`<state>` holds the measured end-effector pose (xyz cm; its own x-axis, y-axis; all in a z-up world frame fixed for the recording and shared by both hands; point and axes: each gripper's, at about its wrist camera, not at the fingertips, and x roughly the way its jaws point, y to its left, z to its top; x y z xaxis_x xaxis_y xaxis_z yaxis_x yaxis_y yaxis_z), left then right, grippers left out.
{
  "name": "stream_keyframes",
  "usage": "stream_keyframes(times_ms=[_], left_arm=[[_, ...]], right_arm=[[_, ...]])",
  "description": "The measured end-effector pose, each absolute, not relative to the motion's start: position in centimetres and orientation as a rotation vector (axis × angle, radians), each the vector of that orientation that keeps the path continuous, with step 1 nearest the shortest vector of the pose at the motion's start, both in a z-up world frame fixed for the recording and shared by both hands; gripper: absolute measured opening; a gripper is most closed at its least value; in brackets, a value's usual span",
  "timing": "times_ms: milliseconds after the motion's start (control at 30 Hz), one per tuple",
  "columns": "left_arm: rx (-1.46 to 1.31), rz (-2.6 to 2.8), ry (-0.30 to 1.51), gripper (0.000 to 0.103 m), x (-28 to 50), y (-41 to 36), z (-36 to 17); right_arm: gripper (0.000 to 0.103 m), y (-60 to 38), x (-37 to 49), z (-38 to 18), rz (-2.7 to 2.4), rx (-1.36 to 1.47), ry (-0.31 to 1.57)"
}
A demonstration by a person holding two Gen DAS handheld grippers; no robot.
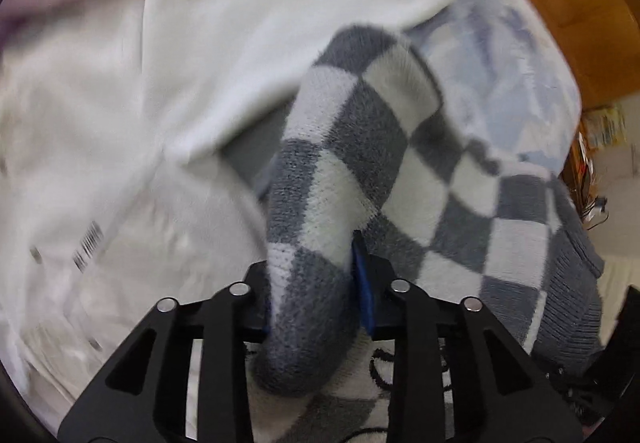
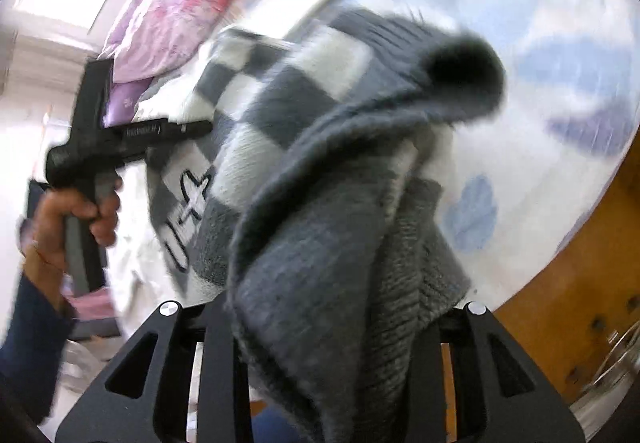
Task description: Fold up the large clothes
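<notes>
The left gripper (image 1: 316, 303) is clamped on a thick roll of the checkered sweater (image 1: 360, 163), a fuzzy knit in dark grey and white squares. A blue pad (image 1: 365, 299) shows at the right of the pinched fabric, at lower centre of the left wrist view. From the jaws the knit climbs toward the middle of the frame and then drapes away to the right edge, where a ribbed grey hem hangs.

In the right wrist view the right gripper (image 2: 320, 327) grips a bunched grey ribbed part of the same sweater (image 2: 280, 115); the cloth covers the fingertips, so the pads cannot be seen, but the fabric hangs taut out of the jaws at lower centre. Above it a grey cuff gapes open at upper right of centre, and the checkered body spreads to the upper left, with black stitched marks on a white patch.

Only the right wrist view shows the person's left hand (image 2: 76, 219) and dark sleeve at the left edge, gripping the other tool's handle, and a pink flowered quilt (image 2: 172, 3) at upper left. Only the left wrist view shows a white garment (image 1: 132, 115) spread over the left half. Both show the pale blue patterned bedsheet (image 2: 560, 43) below and a wooden bed frame (image 2: 580, 283) at the right.
</notes>
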<state>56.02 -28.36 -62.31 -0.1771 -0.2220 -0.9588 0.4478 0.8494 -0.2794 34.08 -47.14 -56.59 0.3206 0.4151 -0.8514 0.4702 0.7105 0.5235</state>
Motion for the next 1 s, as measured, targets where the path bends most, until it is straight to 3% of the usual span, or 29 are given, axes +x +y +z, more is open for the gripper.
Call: stream_keyframes(times_ms=[67, 100, 167, 233, 267, 300, 333, 367, 467, 833, 1000], left_arm=[[0.156, -0.566, 1.684, 0.066, 56.1, -27.0, -64.0], [0.162, -0.564, 1.684, 0.075, 56.1, -26.7, -64.5], [0.117, -0.585, 1.724, 0.085, 56.3, -26.6, -65.9], [0.053, -0.587, 1.776, 0.088, 56.6, -26.7, -67.5], [0.032, -0.601, 1.791, 0.086, 56.5, -27.0, -68.1], [0.044, -0.626, 1.775, 0.078, 56.3, -27.7, -68.0], [0.052, -0.682, 1.752, 0.058, 55.8, -28.7, -67.5], [0.099, -0.676, 1.724, 0.05, 55.5, -29.3, -67.0], [0.228, -0.697, 1.651, 0.037, 54.6, -30.7, -65.6], [0.272, -0.859, 1.401, 0.034, 57.3, -38.2, -57.1], [0.329, -0.938, 1.328, 0.034, 59.7, -45.2, -56.9]], right_arm=[[0.029, -46.4, 33.8, -58.8, -0.051, 0.839, 1.329], [0.029, -46.3, 33.5, -59.4, -0.056, 0.851, 1.335], [0.029, -46.4, 33.3, -60.9, -0.072, 0.877, 1.346], [0.029, -46.1, 34.4, -61.7, -0.077, 0.877, 1.353], [0.029, -46.1, 34.9, -62.0, -0.079, 0.868, 1.366], [0.029, -46.5, 34.5, -61.7, -0.084, 0.866, 1.373], [0.029, -46.9, 34.4, -61.6, -0.089, 0.867, 1.383], [0.029, -47.2, 34.1, -62.1, -0.09, 0.865, 1.39], [0.029, -47.1, 34.1, -60.7, -0.103, 0.84, 1.392], [0.029, -50.2, 34.2, -52.4, -0.214, 0.715, 1.159], [0.029, -54.5, 34.5, -54.5, -0.331, 0.831, 1.072]])
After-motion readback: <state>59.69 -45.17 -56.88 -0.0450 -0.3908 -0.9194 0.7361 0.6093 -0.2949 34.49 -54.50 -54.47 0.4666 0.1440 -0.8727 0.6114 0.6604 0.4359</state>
